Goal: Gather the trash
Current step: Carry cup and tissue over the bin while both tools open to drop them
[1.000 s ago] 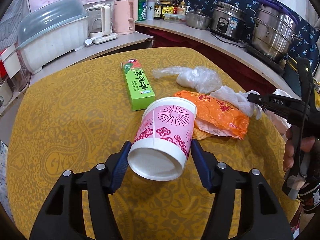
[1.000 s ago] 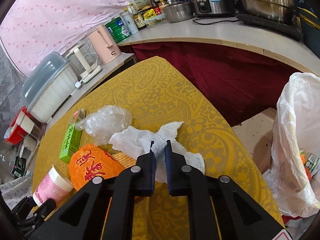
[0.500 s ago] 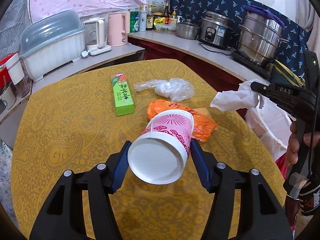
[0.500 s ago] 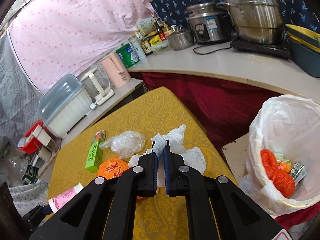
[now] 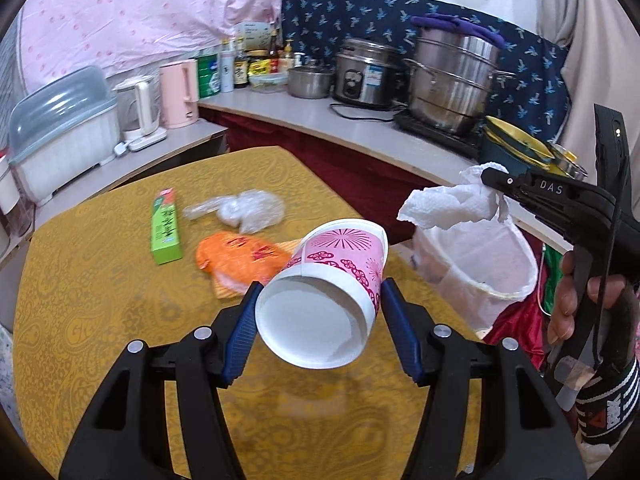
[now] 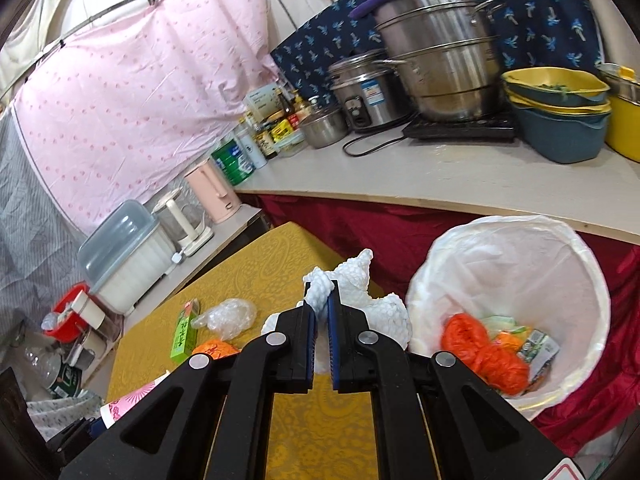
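My left gripper (image 5: 316, 316) is shut on a pink flowered paper cup (image 5: 332, 280), held tilted above the yellow table (image 5: 100, 300). My right gripper (image 6: 319, 308) is shut on a crumpled white paper towel (image 6: 360, 300), held in the air at the table's right edge, beside the white-lined trash bin (image 6: 540, 264); the towel also shows in the left wrist view (image 5: 448, 204). On the table lie a green box (image 5: 166, 226), a clear plastic bag (image 5: 244, 210) and an orange wrapper (image 5: 236, 258).
The bin (image 5: 480, 264) stands off the table's right edge and holds orange trash (image 6: 488, 348). A counter behind carries a rice cooker (image 5: 364, 74), steamer pot (image 5: 456, 80), bowls (image 6: 560, 116), kettles (image 5: 178, 92) and a covered dish rack (image 5: 60, 128).
Both grippers rose. The right one carried the towel off the table to the right, toward the bin. The left one lifted the cup higher and drifted right.
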